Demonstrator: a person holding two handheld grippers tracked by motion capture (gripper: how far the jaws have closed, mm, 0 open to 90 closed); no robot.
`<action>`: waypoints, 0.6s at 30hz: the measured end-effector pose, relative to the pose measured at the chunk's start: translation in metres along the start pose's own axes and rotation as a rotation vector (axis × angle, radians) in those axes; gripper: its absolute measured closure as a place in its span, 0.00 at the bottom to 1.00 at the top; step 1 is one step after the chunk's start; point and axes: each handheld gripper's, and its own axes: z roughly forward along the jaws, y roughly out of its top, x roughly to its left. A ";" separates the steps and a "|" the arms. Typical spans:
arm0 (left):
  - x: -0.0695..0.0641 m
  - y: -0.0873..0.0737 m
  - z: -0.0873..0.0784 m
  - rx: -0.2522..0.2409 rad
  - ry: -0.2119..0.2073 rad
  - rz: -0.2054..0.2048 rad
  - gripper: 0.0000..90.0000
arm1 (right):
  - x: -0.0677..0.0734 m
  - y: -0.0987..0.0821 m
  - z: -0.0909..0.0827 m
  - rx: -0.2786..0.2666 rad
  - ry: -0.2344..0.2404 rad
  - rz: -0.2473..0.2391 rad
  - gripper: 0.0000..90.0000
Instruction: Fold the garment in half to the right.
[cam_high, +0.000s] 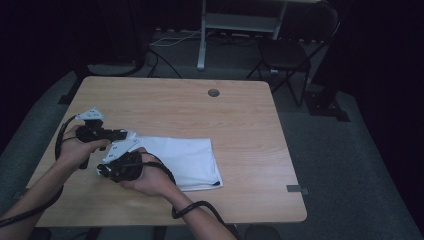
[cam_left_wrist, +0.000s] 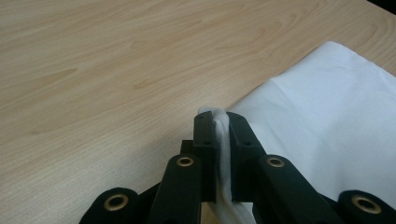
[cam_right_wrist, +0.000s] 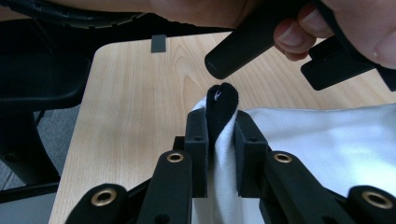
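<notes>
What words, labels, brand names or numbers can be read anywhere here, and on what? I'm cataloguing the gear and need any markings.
None can be read: no text shows on the white cloth, the wooden table, the left claw or the right claw. The dark tag pinched in the right claw carries a tiny white mark, too small to read.

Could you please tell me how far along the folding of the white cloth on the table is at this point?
Done: the white cloth lies on the table as a flat rectangle, apparently folded at least once. In hand: the left gripper and the right gripper are each shut on a bunched bit of its left edge; the right's pinch includes a black trim. Left: probably carrying that edge across and smoothing it.
</notes>
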 end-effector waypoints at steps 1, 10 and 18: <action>0.000 0.001 0.000 -0.004 0.001 0.002 0.93 | 0.000 0.001 -0.001 -0.004 0.000 -0.001 0.87; 0.001 0.009 -0.008 -0.020 0.014 0.004 0.93 | -0.003 0.013 -0.007 -0.036 -0.010 -0.013 0.87; 0.001 0.017 -0.016 -0.032 0.025 0.014 0.93 | -0.004 0.021 -0.013 -0.069 -0.014 -0.021 0.87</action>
